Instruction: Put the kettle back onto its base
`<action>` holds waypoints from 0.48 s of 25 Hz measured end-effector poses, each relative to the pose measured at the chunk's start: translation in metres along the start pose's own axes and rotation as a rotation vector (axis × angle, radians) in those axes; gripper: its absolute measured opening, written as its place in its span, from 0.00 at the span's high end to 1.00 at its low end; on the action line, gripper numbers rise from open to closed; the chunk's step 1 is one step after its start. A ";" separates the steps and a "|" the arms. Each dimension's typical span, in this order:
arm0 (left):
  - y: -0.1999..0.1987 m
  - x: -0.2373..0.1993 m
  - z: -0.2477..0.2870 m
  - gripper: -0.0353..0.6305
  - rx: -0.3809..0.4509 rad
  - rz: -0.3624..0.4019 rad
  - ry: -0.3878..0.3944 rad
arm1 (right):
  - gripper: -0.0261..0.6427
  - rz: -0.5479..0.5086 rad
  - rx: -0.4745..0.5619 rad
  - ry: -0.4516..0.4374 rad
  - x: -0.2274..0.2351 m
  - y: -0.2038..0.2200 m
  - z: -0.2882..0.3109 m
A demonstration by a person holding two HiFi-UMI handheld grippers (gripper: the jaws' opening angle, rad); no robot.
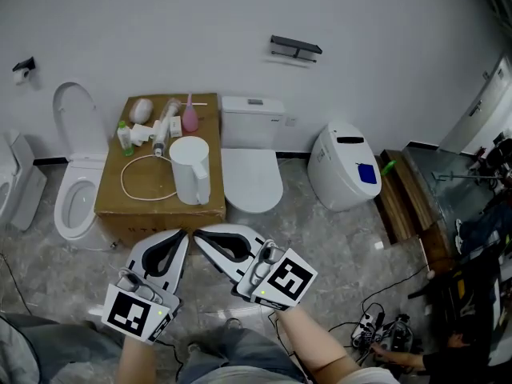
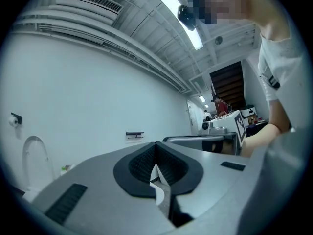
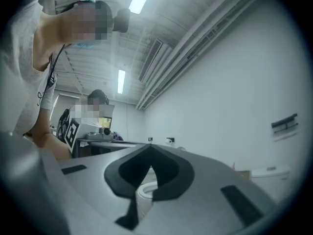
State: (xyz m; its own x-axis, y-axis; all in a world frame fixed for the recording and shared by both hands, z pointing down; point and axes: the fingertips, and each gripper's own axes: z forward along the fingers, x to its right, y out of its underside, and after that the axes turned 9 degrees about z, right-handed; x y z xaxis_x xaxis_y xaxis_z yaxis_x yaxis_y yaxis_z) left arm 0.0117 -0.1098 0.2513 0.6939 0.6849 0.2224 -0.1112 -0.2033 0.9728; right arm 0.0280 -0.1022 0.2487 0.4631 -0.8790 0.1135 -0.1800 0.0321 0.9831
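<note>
While the kettle [image 1: 190,169] stands on the cardboard box [image 1: 152,202], the left gripper [image 1: 182,238] and right gripper [image 1: 202,235] hover near it, jaws pressed together, holding nothing

White kettle upright on a cardboard box

The kettle [image 1: 192,170] stands lid-on on the box [image 1: 160,206], ahead of the left gripper [image 1: 184,234] and right gripper [image 1: 198,233] and clear of both. Its handle faces them. A white cord [image 1: 122,181] loops away leftward. Its base cannot be made out.
</note>
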 end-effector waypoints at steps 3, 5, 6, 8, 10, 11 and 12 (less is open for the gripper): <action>-0.003 0.000 -0.010 0.94 0.007 -0.004 0.008 | 0.95 -0.005 0.010 0.022 -0.009 -0.001 0.002; -0.006 0.000 -0.015 0.94 0.014 -0.007 0.009 | 0.95 -0.013 0.015 0.031 -0.015 -0.003 0.003; -0.008 0.000 -0.018 0.94 0.019 -0.009 0.009 | 0.95 -0.018 0.017 0.035 -0.018 -0.005 0.003; -0.011 0.001 -0.023 0.94 0.027 -0.012 0.009 | 0.95 -0.025 0.020 0.043 -0.022 -0.007 0.003; -0.014 0.002 -0.028 0.94 0.031 -0.011 0.011 | 0.95 -0.030 0.022 0.050 -0.026 -0.009 0.003; -0.014 0.002 -0.030 0.94 0.032 -0.009 0.012 | 0.95 -0.032 0.023 0.053 -0.028 -0.010 0.003; -0.014 0.002 -0.032 0.94 0.032 -0.008 0.013 | 0.95 -0.033 0.023 0.055 -0.029 -0.010 0.003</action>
State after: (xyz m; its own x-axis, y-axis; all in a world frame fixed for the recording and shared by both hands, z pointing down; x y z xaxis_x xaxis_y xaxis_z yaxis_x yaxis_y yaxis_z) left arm -0.0084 -0.0829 0.2399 0.6852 0.6956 0.2159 -0.0826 -0.2203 0.9719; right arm 0.0139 -0.0780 0.2356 0.5164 -0.8517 0.0894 -0.1837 -0.0082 0.9829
